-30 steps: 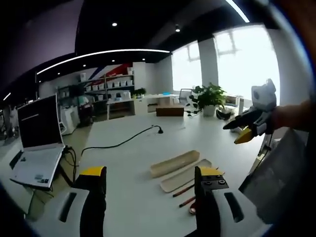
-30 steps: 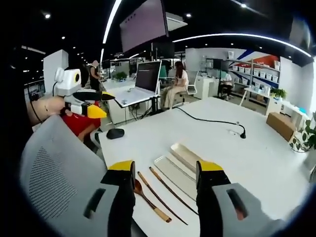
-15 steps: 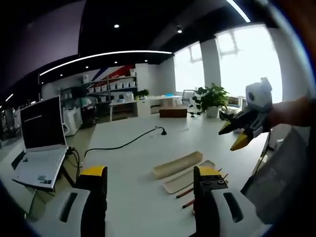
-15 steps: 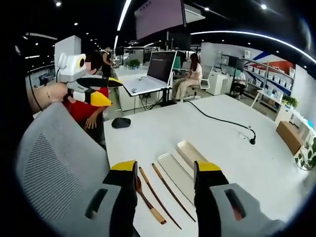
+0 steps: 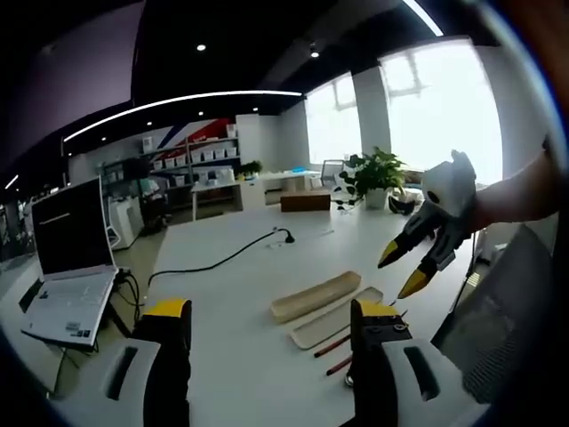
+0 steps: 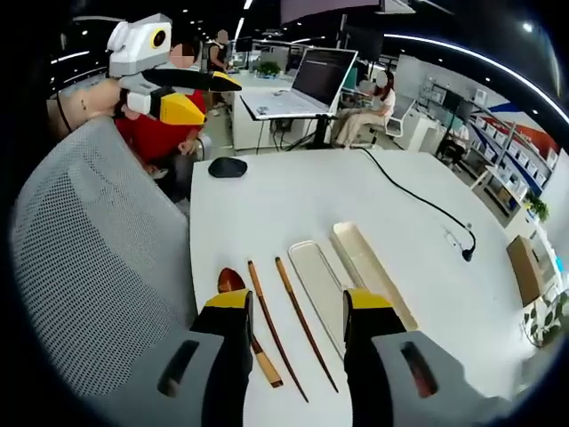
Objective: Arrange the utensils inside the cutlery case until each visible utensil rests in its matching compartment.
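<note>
Right gripper view: right gripper (image 6: pixel 296 307) hangs over the near edge of the white table (image 6: pixel 293 191), jaws apart, nothing between them. Through the gap lie two dark wooden chopsticks (image 6: pixel 289 320), side by side and roughly parallel. Wooden spoon (image 6: pixel 242 313) sits just left of them, bowl toward the far end, partly hidden by the left jaw. Just right of the chopsticks is the flat cutlery case lid (image 6: pixel 317 283), then the deeper cutlery case tray (image 6: pixel 372 271) right beside it. Both case parts look empty; all utensils rest on the table outside the case. Grey mesh chair back (image 6: pixel 84 267) at left. Black mouse (image 6: pixel 228 166) near the far left table edge, black cable (image 6: pixel 418 197) running toward far right, laptop (image 6: pixel 311 84) on a desk beyond. Left gripper (image 6: pixel 197 93) is up at far left, jaws apart and empty.

Left gripper view: left gripper (image 5: pixel 267 313) jaws apart, empty, above the table; tray (image 5: pixel 316 294) and lid (image 5: pixel 333 318) ahead, chopstick ends (image 5: pixel 336 354) near the right jaw. Right gripper (image 5: pixel 406 269) raised at right, jaws spread
</note>
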Tool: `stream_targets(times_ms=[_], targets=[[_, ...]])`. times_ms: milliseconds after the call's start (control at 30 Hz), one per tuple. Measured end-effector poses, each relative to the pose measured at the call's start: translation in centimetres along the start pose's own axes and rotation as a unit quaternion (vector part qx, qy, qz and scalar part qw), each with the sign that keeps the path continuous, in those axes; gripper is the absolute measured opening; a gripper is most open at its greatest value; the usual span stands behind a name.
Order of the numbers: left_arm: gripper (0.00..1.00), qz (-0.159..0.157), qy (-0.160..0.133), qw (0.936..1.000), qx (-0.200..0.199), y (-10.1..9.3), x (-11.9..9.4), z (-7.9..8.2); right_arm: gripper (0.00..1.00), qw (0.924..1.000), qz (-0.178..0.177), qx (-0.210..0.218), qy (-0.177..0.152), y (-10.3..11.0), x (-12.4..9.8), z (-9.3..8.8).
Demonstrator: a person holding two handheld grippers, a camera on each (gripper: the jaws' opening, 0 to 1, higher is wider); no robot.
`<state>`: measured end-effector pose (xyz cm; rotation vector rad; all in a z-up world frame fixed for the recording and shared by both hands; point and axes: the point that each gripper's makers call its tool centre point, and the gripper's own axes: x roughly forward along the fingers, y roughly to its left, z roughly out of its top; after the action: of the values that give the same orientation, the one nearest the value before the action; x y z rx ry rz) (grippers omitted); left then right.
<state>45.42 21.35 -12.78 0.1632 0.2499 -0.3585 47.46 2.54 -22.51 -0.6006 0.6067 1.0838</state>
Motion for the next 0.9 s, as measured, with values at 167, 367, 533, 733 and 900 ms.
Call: stream_targets(times_ms=[167, 367, 533, 733, 900], targets=[[0.77, -0.003, 0.01, 0.9999, -0.011, 0.1, 0.0, -0.5, 0.36, 0.9995, 0.014, -0.006, 0.028, 0.2, 1.1, -1.1], [0.74, -0.016, 0.021, 0.9996, -0.012, -0.4, 0.2, -1.0, 0.4, 0.9986, 0.025, -0.008, 0.045, 0.5, 2.1, -1.8], [0.76, -0.032, 0.046, 0.9983, -0.013, -1.1, 0.5, -2.1, 0.4, 0.9981, 0.026, -0.007, 0.056, 0.3, 3.0, -2.5], [0.76, -0.032, 0.045, 0.9984, -0.011, -1.1, 0.4, -2.0, 0.34, 0.9962, 0.035, -0.014, 0.078, 0.4, 3.6, -3.8], [0.75, -0.033, 0.047, 0.9983, -0.013, -1.2, 0.4, -2.1, 0.37, 0.9954, 0.037, -0.021, 0.086, 0.5, 4.3, -4.6]])
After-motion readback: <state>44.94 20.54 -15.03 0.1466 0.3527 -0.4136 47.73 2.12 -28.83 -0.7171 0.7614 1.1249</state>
